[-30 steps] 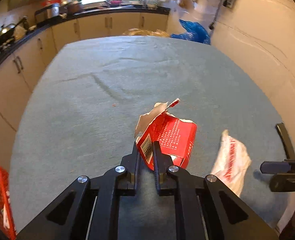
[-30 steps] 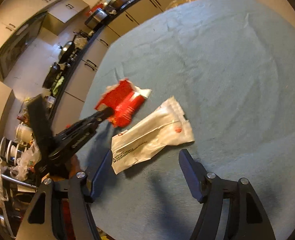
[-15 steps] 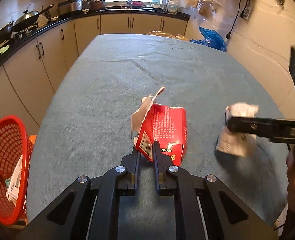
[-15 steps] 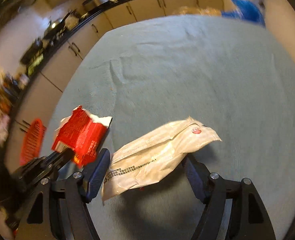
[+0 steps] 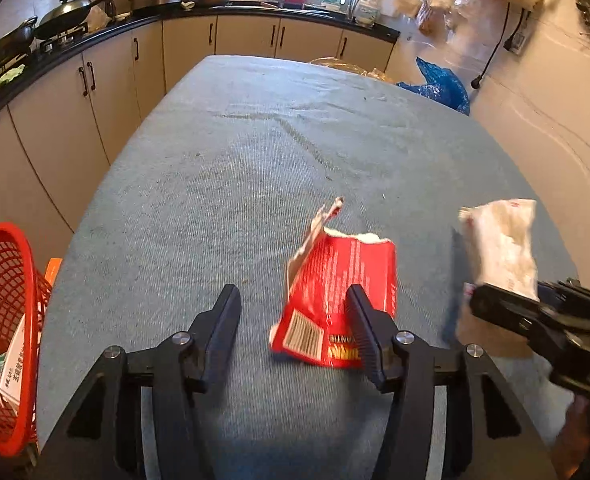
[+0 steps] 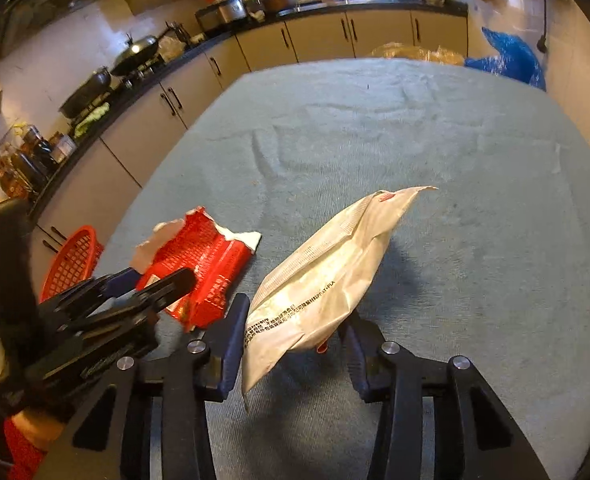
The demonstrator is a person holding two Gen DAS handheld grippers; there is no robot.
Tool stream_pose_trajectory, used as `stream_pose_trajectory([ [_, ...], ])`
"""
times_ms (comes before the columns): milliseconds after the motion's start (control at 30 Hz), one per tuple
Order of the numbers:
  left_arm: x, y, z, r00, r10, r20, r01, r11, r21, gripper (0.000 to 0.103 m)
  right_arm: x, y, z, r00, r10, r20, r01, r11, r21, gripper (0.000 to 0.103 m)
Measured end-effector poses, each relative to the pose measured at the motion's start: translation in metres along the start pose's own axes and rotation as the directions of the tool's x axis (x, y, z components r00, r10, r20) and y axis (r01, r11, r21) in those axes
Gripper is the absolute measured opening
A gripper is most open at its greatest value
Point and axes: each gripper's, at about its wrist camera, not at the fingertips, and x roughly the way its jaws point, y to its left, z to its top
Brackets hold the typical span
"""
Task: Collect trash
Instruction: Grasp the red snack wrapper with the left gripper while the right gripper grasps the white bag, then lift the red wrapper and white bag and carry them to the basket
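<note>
A torn red snack packet [image 5: 341, 300] lies on the blue-grey tablecloth [image 5: 255, 168] just ahead of my left gripper [image 5: 295, 316]. The left jaws are wide open and the packet rests against the inner side of the right finger. The packet also shows in the right wrist view [image 6: 199, 264]. A white wrapper [image 6: 327, 272] sticks up between the fingers of my right gripper [image 6: 295, 320]. Those jaws stand apart, and I cannot tell whether they press on it. The wrapper also shows in the left wrist view [image 5: 503, 248].
A red mesh basket [image 5: 3, 320] with paper in it stands off the table's left edge, also in the right wrist view [image 6: 71, 260]. Kitchen cabinets [image 5: 95, 92] run along the left and back. A blue bag [image 5: 439, 84] lies beyond the far right corner.
My left gripper has opened and let go of the red packet, which now lies on the cloth. The white wrapper has come up off the table between the right fingers.
</note>
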Motion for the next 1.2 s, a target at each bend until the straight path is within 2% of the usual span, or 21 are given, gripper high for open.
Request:
stream_pose_trajectory([
  [33, 0.001, -0.001, 0.001, 1.0, -0.005, -0.001, 0.005, 1.0, -0.002, 0.033, -0.003, 0.0, -0.001, 1.0, 0.012, 0.012, -0.012, 1.0, 0.002, 0.047],
  [67, 0.002, -0.002, 0.002, 1.0, -0.003, -0.002, 0.003, 1.0, -0.001, 0.027, -0.007, -0.001, -0.002, 0.999, 0.025, 0.024, -0.025, 1.0, 0.009, 0.047],
  [100, 0.003, -0.003, 0.002, 1.0, -0.008, -0.004, 0.008, 1.0, 0.0, 0.017, -0.01, -0.003, -0.004, 0.999, 0.03, 0.032, -0.031, 0.999, 0.016, 0.047],
  [200, 0.0, -0.005, 0.0, 0.999, -0.034, -0.002, 0.034, 0.999, -0.006, 0.01, -0.02, -0.01, -0.008, 0.998, 0.031, 0.058, -0.033, 0.999, 0.032, 0.047],
  [400, -0.034, -0.015, -0.015, 0.995, 0.014, 0.098, -0.015, 1.0, 0.013, 0.006, -0.039, -0.013, -0.019, 0.994, 0.029, 0.105, -0.032, 0.999, 0.028, 0.047],
  [533, -0.063, -0.02, -0.022, 0.982, 0.05, 0.182, -0.055, 0.998, 0.019, 0.006, -0.051, -0.01, -0.025, 0.989, 0.033, 0.144, -0.035, 0.999, 0.008, 0.047],
  [667, -0.081, -0.02, -0.025, 0.972, 0.079, 0.221, -0.085, 0.996, 0.017, 0.006, -0.058, -0.006, -0.028, 0.986, 0.043, 0.164, -0.043, 0.999, -0.007, 0.047],
  [1200, -0.092, -0.008, -0.029, 0.965, 0.101, 0.241, -0.1, 0.995, -0.017, 0.006, -0.056, 0.008, -0.033, 0.987, 0.063, 0.144, -0.057, 0.997, -0.046, 0.047],
])
